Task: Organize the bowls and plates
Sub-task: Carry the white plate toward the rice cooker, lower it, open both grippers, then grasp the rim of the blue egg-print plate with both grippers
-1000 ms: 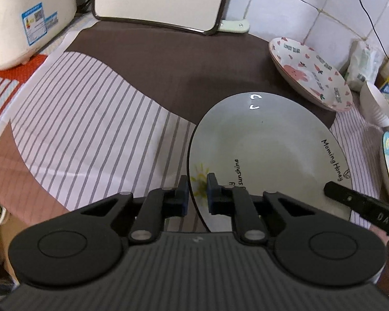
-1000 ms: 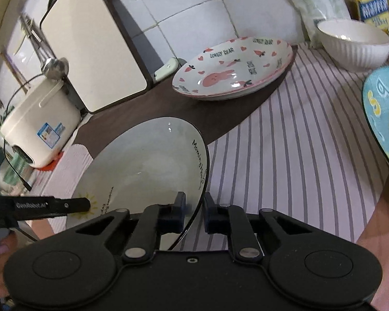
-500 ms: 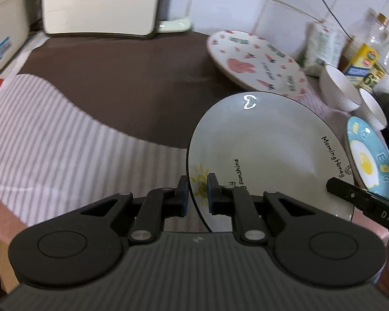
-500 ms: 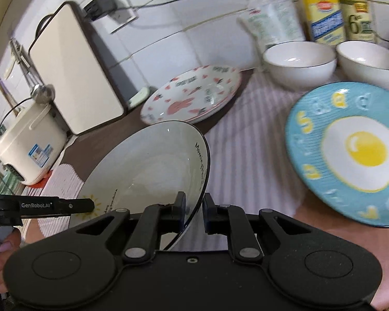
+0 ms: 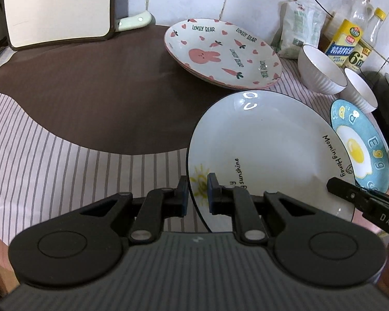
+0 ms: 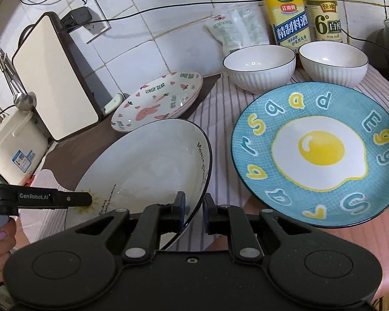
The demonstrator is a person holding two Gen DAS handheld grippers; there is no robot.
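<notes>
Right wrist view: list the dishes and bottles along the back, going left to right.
Pink rabbit plate → left white ribbed bowl → yellow-label cooking wine bottle → 6° white vinegar bottle → right white ribbed bowl.

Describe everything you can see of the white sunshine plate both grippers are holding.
The white sunshine plate is round, glossy, ceramic-looking, with a thin dark rim, a yellow sun drawing, and "sunshine" and "Morning Honey" lettering. It appears empty and is held tilted above the striped cloth. The left gripper pinches its near rim by the sun; the right gripper pinches the opposite rim. It sits between the rabbit plate and egg plate, apparently touching neither.
</notes>
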